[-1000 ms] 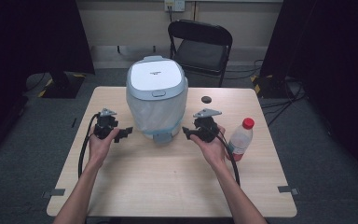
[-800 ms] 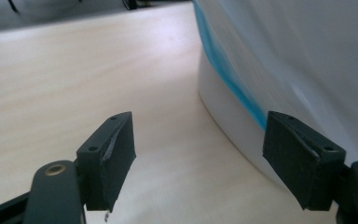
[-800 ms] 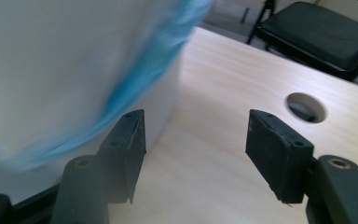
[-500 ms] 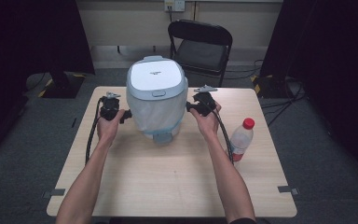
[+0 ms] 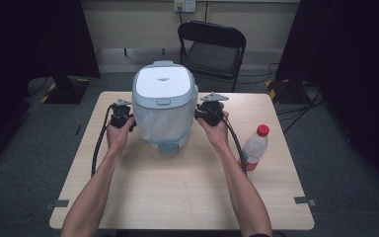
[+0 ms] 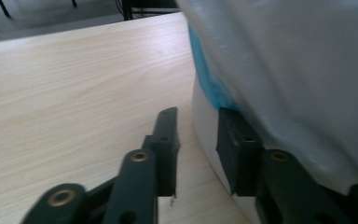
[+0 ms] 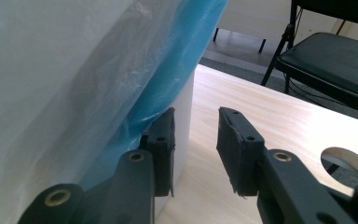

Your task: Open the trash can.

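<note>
The table (image 5: 177,197) runs off the bottom edge of the high view, where the person's forearms enter and are cut at the elbows. The bin (image 5: 165,111), a white tub with a pale grey-blue hinged lid, stands at the upper centre of the tabletop; a translucent plastic liner (image 7: 74,93) hangs over its rim and veils most of the wall, with a blue band showing through near the base (in both gripper views only a slice of wall and liner fits the frame, so the bin's overall shape is lost there). The folding chair (image 5: 212,52) behind the table is partly hidden by the bin lid. A bottle (image 5: 253,148) with a red cap stands at centre right, its lower part crossed by a cable.

The left gripper (image 6: 196,154) sits against the bin's left side, the right gripper (image 7: 195,149) against its right. Each has 1 jaw touching or just beside the wall and the other over bare wood; both stand released, with nothing clamped between the pads.
</note>
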Available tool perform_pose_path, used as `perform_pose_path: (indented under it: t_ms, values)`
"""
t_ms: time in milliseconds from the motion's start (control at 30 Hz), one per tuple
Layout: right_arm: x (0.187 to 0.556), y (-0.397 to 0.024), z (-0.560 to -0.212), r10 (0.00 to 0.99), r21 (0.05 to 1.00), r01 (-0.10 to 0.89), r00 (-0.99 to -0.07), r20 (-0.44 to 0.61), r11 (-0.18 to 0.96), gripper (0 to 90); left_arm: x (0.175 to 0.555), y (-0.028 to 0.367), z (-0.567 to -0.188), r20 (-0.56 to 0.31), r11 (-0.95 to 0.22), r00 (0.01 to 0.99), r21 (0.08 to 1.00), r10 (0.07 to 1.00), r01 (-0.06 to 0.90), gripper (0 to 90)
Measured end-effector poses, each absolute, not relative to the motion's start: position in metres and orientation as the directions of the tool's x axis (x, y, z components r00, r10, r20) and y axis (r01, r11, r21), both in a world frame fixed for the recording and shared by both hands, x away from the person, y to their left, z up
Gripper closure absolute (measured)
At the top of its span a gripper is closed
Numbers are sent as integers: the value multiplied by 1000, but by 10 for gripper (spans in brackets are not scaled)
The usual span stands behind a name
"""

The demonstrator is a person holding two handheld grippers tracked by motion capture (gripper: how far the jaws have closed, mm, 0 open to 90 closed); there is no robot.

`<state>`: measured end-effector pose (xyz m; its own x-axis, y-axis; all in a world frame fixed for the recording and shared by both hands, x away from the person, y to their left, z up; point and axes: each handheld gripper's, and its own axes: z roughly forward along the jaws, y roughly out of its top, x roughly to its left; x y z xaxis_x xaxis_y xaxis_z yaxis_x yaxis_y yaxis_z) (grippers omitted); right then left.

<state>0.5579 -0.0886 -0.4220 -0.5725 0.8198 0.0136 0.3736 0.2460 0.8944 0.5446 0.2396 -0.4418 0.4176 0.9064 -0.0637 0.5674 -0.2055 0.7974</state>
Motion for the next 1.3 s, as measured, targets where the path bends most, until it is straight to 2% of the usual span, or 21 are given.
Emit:
perform_pose_path:
  t_ms: [33, 100, 133, 433, 767, 900, 1200, 1300]
  values:
    - [555, -88, -422, 817, 893, 377, -577, 20, 244, 695, 542, 239, -441, -61, -207, 420, 800, 906, 564, 741]
    - [550, -89, -421, 815, 890, 381, -579, 18, 251, 709, 537, 239, -442, -68, -195, 421, 812, 905, 550, 748]
    - [548, -89, -421, 811, 890, 378, -585, 16, 256, 749, 533, 240, -443, -84, -185, 427, 813, 901, 552, 748]
    - [530, -92, -420, 790, 887, 379, -613, 27, 264, 753, 509, 240, -439, -54, -234, 466, 810, 883, 538, 797]
    - [502, -90, -418, 770, 879, 373, -638, 9, 298, 753, 472, 243, -437, -29, -263, 486, 811, 874, 522, 801]
    - [487, -92, -418, 772, 877, 380, -636, 17, 293, 752, 454, 247, -439, -55, -253, 508, 817, 860, 519, 767]
    - [457, -93, -418, 766, 878, 372, -642, 9, 302, 755, 417, 245, -440, -62, -250, 521, 825, 851, 506, 799]
    - [451, -94, -417, 761, 874, 370, -649, 2, 313, 757, 408, 247, -441, -101, -219, 521, 828, 848, 516, 800]
